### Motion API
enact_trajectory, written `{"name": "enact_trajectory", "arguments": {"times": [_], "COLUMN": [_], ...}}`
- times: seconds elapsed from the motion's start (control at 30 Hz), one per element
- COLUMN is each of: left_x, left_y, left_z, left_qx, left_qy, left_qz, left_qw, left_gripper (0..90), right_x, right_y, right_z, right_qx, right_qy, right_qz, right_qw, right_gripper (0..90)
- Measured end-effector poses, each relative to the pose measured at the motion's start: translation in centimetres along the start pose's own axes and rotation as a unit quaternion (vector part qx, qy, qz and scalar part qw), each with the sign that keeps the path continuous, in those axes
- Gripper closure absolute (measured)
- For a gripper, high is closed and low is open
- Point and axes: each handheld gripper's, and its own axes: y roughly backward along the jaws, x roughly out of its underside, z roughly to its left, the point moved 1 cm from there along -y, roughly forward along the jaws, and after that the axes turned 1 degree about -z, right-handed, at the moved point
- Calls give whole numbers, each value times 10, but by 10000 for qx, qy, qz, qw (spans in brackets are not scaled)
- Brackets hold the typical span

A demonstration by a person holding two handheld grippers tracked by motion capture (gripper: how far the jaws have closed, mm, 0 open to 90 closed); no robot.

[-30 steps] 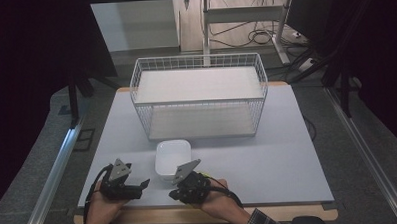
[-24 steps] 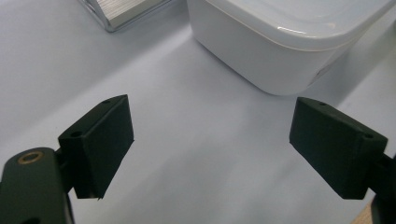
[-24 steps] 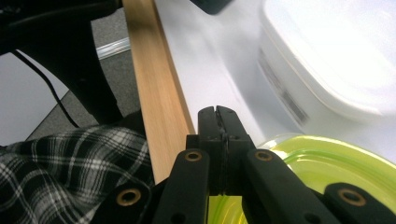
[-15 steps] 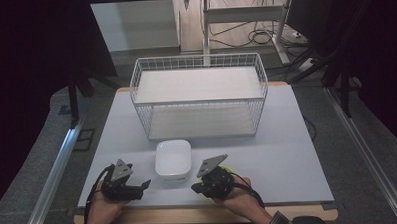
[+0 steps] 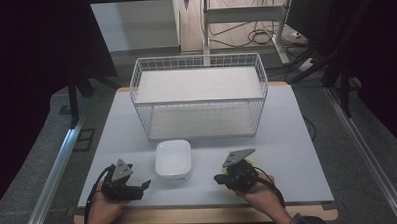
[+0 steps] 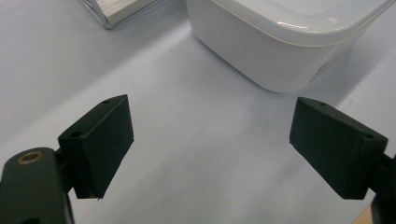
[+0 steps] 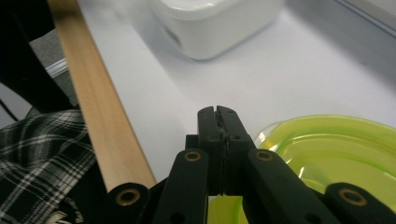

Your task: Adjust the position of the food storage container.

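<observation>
Nearest you, your right claw (image 5: 220, 180) is clamped on the rim of a translucent lime-green plastic lid (image 7: 327, 154), held just over the pale grey tabletop (image 5: 287, 144), while your left claw (image 5: 144, 186) rests with jaws wide apart and empty. Between them sits the white rounded-square plastic container (image 5: 173, 159). Beyond it stands the white wire basket (image 5: 199, 99).

Container (image 5: 173, 160) before basket (image 5: 199, 103), between both grippers.

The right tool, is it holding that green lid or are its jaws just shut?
Shut on the green lid. The right tool has its jaws pressed together, with the lid's translucent rim caught between them low down.
</observation>
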Motion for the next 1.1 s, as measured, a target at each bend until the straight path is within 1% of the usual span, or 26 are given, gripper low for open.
{"name": "enact_trajectory", "arguments": {"times": [0.07, 0.1, 0.13, 0.2, 0.27, 0.3, 0.33, 0.37, 0.4, 0.43, 0.47, 0.5, 0.53, 0.57, 0.63, 0.67, 0.73, 0.8, 0.87, 0.93, 1.03, 1.1], "left_x": [0, 0, 0, 0, 0, 0, 0, 0, 0, 0, 0, 0, 0, 0, 0, 0, 0, -1, -1, -1, -1, -1], "left_y": [0, 0, -1, -1, -1, -1, -1, -1, -1, -1, -1, -1, -2, -2, -2, -2, -2, -2, -2, -3, -3, -3], "left_z": [0, 0, 0, -1, -1, -1, -1, -1, -1, -1, -1, -1, -1, -1, -1, -2, -2, -2, -2, -3, -3, -3], "left_qx": [2, 2, 5, -3, -12, -12, -9, -9, -5, -6, -5, 1, 10, 10, 23, 32, 34, 52, 66, 88, 117, 141], "left_qy": [1, 1, 0, -6, -12, -12, -2, -2, -10, -7, 15, 24, 33, 33, 20, 19, 29, 53, 67, 89, 109, 109], "left_qz": [7, 7, 8, 10, 27, 27, 27, 27, 39, 38, 25, 18, 17, 17, 34, 39, 35, 26, 28, 35, 29, 43], "left_qw": [10000, 10000, 10000, 10000, 10000, 10000, 10000, 10000, 10000, 10000, 10000, 10000, 10000, 10000, 10000, 10000, 10000, 10000, 10000, 9999, 9999, 9998], "left_gripper": [135, 135, 135, 135, 135, 135, 135, 136, 136, 136, 136, 136, 136, 136, 136, 136, 137, 140, 144, 149, 160, 163], "right_x": [4, 4, 6, 7, 11, 11, 13, 13, 15, 15, 17, 17, 19, 19, 22, 24, 24, 27, 27, 30, 31, 33], "right_y": [5, 5, 8, 10, 15, 15, 18, 18, 21, 21, 24, 24, 27, 27, 30, 32, 34, 37, 37, 41, 44, 46], "right_z": [-6, -6, -12, -14, -23, -23, -28, -28, -34, -34, -39, -39, -45, -45, -51, -56, -58, -64, -66, -73, -77, -81], "right_qx": [89, 89, 165, 188, 299, 299, 365, 365, 420, 420, 458, 458, 516, 516, 562, 612, 637, 724, 743, 862, 902, 965], "right_qy": [-52, -52, -104, -129, -237, -237, -280, -280, -331, -331, -408, -408, -476, -476, -555, -608, -630, -688, -677, -770, -810, -873], "right_qz": [-23, -23, -46, -56, -75, -75, -83, -83, -90, -90, -101, -101, -116, -116, -138, -161, -162, -191, -203, -233, -260, -302], "right_qw": [9999, 9999, 9998, 9997, 9992, 9992, 9989, 9989, 9985, 9985, 9981, 9981, 9975, 9975, 9968, 9961, 9958, 9948, 9947, 9930, 9923, 9910], "right_gripper": [890, 890, 890, 890, 890, 890, 890, 890, 890, 890, 890, 890, 890, 890, 890, 890, 890, 890, 889, 888, 888, 888]}}
